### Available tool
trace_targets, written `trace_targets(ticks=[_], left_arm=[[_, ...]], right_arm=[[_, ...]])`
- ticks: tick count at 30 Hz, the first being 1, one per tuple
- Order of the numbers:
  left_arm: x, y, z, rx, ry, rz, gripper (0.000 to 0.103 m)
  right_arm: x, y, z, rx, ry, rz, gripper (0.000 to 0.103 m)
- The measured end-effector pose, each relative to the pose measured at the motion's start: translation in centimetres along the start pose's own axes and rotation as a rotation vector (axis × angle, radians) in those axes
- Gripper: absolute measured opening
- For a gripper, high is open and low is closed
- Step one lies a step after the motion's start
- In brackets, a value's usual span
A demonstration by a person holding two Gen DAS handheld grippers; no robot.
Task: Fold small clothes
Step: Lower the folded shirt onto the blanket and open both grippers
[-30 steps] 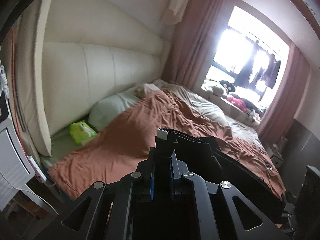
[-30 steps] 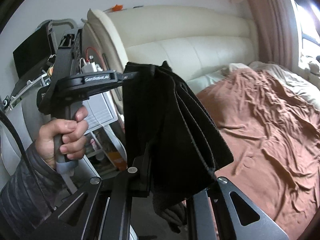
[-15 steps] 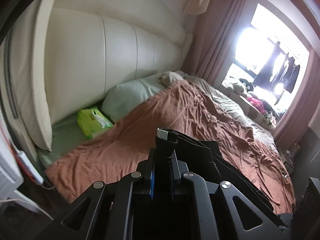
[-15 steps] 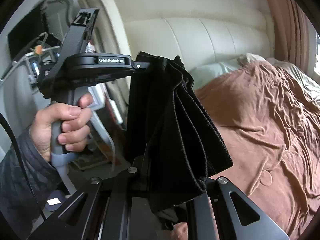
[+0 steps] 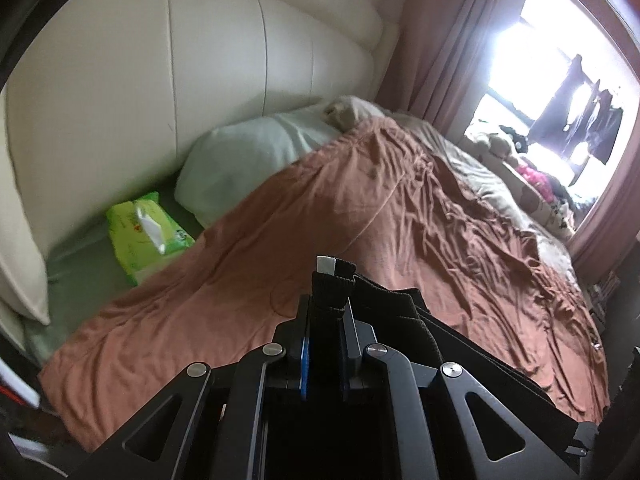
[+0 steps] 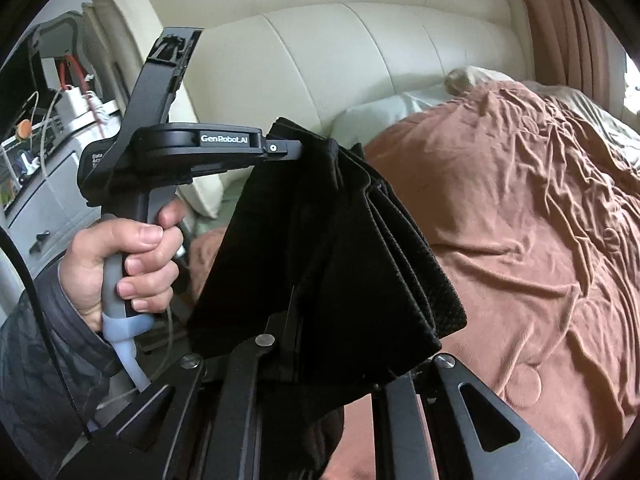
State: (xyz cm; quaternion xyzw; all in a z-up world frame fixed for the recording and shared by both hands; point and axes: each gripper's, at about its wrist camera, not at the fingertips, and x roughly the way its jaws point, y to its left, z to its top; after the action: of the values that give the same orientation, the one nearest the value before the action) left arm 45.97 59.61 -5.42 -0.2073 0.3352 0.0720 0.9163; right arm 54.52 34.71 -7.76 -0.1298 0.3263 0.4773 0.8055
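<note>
A person is holding 2 handheld grippers above a bed, with a black garment (image 6: pixel 320 248) stretched between them. In the left wrist view, the left gripper (image 5: pixel 326 300) is clamping a bunched corner of the garment; a ribbed hem and a small white tag (image 5: pixel 325 265) are sticking up between its 2 closed fingers. From there the cloth is running off to the right and down, in folds, across the gripper's frame.

In the right wrist view, the left gripper (image 6: pixel 296 148) is appearing side-on, gripped by the person's left hand (image 6: pixel 120 264), whose grey quilted sleeve (image 6: pixel 36 364) is filling the lower left corner. The garment is hanging from that gripper's tip in pleats and is draping down into the right gripper (image 6: pixel 296 340), whose jaws are closed on the lower edge; the fingertips themselves are hidden under the cloth.

The garment is hanging in the air, not lying on the bed. Below and beyond it, a wrinkled rust-brown bedspread (image 5: pixel 360 216) is covering the mattress. A pale pillow (image 5: pixel 248 164) is lying against a cream padded headboard (image 5: pixel 200 52), and a green pack of wipes (image 5: pixel 148 236) is sitting on the green sheet just beside the pillow. Pink curtains (image 5: pixel 432 48) are framing a bright window (image 5: pixel 560 60) at the far side.
</note>
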Motion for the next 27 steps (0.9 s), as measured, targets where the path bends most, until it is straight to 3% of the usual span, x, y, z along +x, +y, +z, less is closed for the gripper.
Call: trace_targets(ticks=[7, 12, 16, 23, 27], left_arm=[[5.8, -0.6, 0.7, 0.041, 0.060, 0.032, 0.011], [9.9, -0.8, 0.9, 0.061, 0.112, 0.105, 0.012], [13.1, 0.0, 0.3, 0.079, 0.219, 0.266, 0.022], [11.4, 2.5, -0.8, 0.046, 0.218, 0.317, 0.025], [9.9, 2.8, -2.4, 0.044, 0.227, 0.299, 0.025]], right_arm=[[4.0, -4.5, 0.2, 0.074, 0.002, 0.016, 0.008], [7.6, -8.6, -0.1, 0.132, 0.030, -0.082, 0.010], [11.1, -12.5, -1.8, 0.229, 0.159, -0.186, 0.029], [11.3, -17.0, -3.8, 0.362, 0.202, -0.191, 0.034], [10.2, -16.5, -4.2, 0.360, 0.188, -0.175, 0.034]])
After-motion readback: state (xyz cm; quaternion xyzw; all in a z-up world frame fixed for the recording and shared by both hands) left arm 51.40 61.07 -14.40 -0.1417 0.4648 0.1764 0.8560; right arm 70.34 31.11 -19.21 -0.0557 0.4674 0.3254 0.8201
